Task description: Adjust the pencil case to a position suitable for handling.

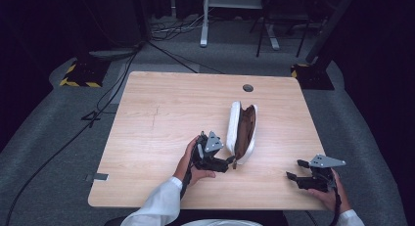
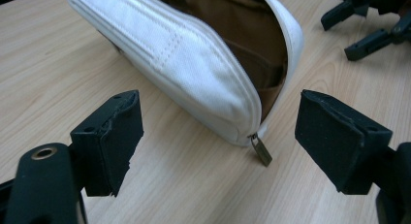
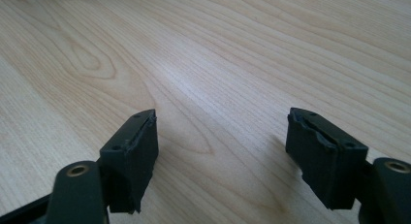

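A white pencil pouch [image 1: 241, 132] with a brown lining lies unzipped in the middle of the wooden table [image 1: 166, 113]. My left gripper [image 1: 230, 161] stands open right at the pouch's near end. In the left gripper view the pouch [image 2: 194, 59] and its brass zipper pull [image 2: 261, 150] lie between the spread jaws, untouched. My right gripper [image 1: 295, 169] rests open near the table's front right corner, well apart from the pouch. In the right gripper view its jaws [image 3: 220, 149] frame bare wood.
A round cable hole [image 1: 248, 88] sits near the table's far edge. Cables run over the grey floor at the left. A white desk frame [image 1: 204, 20] and dark stands are behind the table. The right gripper [image 2: 368, 25] appears at the upper right of the left gripper view.
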A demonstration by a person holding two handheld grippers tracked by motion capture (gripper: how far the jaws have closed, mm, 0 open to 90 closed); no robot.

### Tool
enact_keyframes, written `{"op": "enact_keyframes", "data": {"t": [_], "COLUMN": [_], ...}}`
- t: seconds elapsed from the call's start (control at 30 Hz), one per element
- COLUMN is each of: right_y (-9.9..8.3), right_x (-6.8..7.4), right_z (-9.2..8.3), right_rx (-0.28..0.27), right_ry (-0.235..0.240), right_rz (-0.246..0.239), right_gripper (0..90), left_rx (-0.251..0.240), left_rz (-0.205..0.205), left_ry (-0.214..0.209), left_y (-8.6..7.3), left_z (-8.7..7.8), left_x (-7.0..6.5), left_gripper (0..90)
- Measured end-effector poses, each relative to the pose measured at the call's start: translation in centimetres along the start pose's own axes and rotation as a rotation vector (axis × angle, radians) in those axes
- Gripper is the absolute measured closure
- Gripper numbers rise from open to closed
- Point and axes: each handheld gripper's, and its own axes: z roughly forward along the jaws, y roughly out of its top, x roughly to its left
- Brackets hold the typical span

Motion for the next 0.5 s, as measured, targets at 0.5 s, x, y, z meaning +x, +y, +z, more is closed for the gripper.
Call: {"op": "enact_keyframes", "data": {"t": [0.5], "right_y": [0.0], "right_x": [0.0], "right_z": [0.0], "right_rx": [0.000], "right_ry": [0.000], "right_rz": [0.000], "right_gripper": [27.9], "left_rx": [0.053], "left_rz": [-0.016], "left_ry": [0.099], "left_y": [0.6], "left_z": [3.3], "left_x": [-0.1], "left_gripper": [31.8]}}
